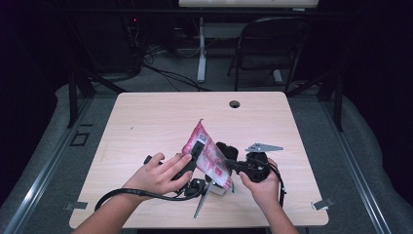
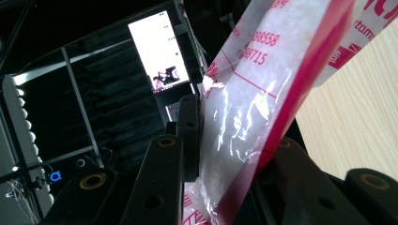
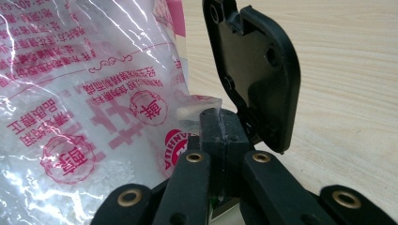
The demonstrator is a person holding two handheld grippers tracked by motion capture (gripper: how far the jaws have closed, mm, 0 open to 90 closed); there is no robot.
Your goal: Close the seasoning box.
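Note:
A clear plastic bag [image 1: 208, 155] with red print and white grains inside stands tilted above the wooden table [image 1: 156, 122], held up between both hands. My left gripper [image 1: 210, 150] spans the bag's width, one jaw on each flat side. In the left gripper view the bag [image 2: 253, 108] fills the gap of the left gripper [image 2: 234, 154], with the black pads [image 2: 190, 136] against it. My right gripper [image 1: 233, 165] comes in from the right. Its jaws are pressed together on the bag's clear corner edge [image 3: 199, 104] in the right gripper view [image 3: 219, 133].
A round cable hole [image 1: 234, 104] sits near the table's far edge. A dark chair [image 1: 272, 44] and a desk leg [image 1: 201, 48] stand behind the table. A bright screen [image 2: 158, 51] hangs farther off. Bare wood lies to the left and right of the hands.

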